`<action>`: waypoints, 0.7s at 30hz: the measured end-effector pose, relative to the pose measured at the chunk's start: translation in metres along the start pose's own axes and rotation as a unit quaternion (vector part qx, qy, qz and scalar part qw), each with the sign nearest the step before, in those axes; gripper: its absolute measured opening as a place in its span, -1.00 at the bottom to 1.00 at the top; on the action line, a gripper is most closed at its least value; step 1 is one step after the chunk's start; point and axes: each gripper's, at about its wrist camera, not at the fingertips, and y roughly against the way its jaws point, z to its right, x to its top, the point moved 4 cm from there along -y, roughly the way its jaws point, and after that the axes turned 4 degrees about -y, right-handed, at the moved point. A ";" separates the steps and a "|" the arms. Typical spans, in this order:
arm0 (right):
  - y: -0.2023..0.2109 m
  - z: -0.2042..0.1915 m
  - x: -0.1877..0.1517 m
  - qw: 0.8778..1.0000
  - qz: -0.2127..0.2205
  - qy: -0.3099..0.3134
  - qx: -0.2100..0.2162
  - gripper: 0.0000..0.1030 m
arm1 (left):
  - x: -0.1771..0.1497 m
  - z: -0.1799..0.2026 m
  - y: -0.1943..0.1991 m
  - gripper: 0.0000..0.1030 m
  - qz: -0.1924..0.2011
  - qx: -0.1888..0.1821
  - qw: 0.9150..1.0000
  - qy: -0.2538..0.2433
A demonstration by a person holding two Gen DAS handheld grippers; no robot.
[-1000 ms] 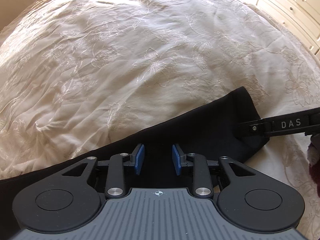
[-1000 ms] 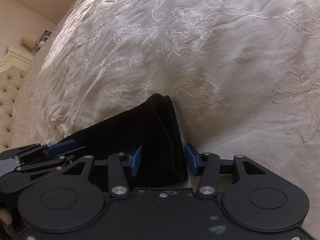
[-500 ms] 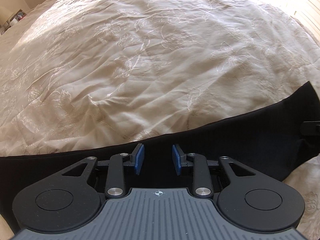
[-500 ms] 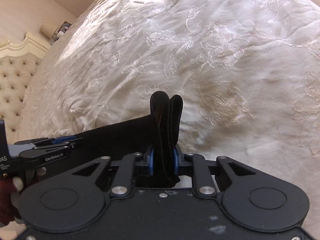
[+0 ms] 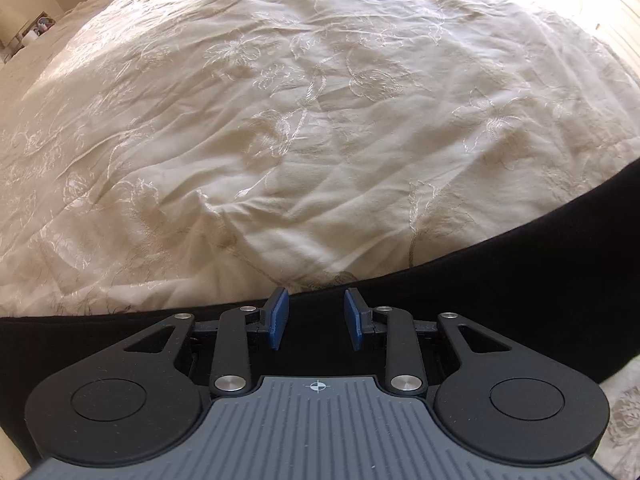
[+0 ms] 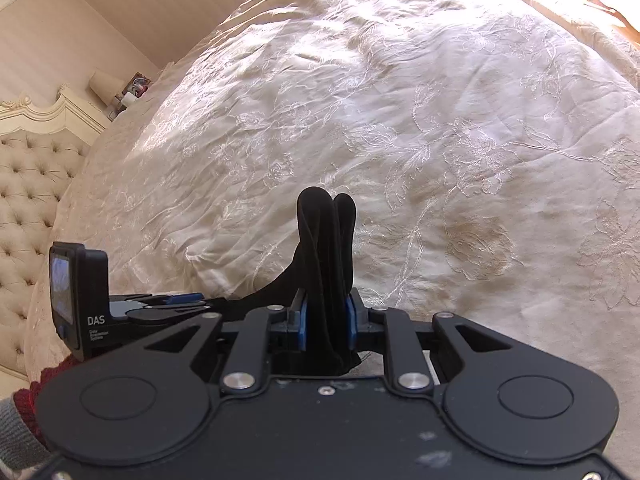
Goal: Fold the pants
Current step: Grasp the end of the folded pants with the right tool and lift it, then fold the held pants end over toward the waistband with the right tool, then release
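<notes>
Black fabric of the pants (image 6: 326,256) is being pinched between the blue pads (image 6: 301,326) of the right tool (image 6: 325,326), whose jaws have just been closing on it; the bunched end is standing up past the fingertips in two rounded folds, lifted off the bedspread (image 6: 460,140). The right tool is angling downward toward the bed. Left of the pants in that view, the left tool (image 6: 176,300) is lying nearly level, its body marked DAS, with a dark red cuff (image 6: 30,394) of a person's sleeve below it. In the left wrist view the left tool (image 5: 312,318) is holding its pads (image 5: 277,318) partly apart over the pants (image 5: 520,272); whether cloth is caught between them I cannot tell. The pants are stretching as a dark band across the near edge of the cream embroidered bedspread (image 5: 320,120). Beyond the pants, a tufted headboard (image 6: 28,184) is standing at the far left.
</notes>
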 end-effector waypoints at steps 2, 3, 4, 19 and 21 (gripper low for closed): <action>0.004 -0.005 -0.002 1.000 0.004 0.005 -0.003 -0.62 | -0.016 -0.005 0.013 -0.42 0.004 -0.006 1.000 0.000; 0.005 -0.007 -0.002 1.000 0.005 0.005 -0.004 -0.62 | -0.023 -0.006 0.017 -0.42 0.005 -0.009 1.000 -0.001; 0.006 -0.009 -0.003 1.000 0.006 0.005 -0.005 -0.62 | -0.029 -0.006 0.021 -0.42 0.005 -0.011 1.000 -0.004; 0.012 -0.121 -0.020 0.998 0.033 0.047 -0.030 -0.61 | -0.051 -0.048 0.013 -0.42 0.005 -0.036 0.999 -0.007; 0.006 -0.151 -0.028 0.997 0.037 0.055 -0.026 -0.61 | -0.060 -0.075 0.021 -0.42 0.008 -0.039 0.999 0.009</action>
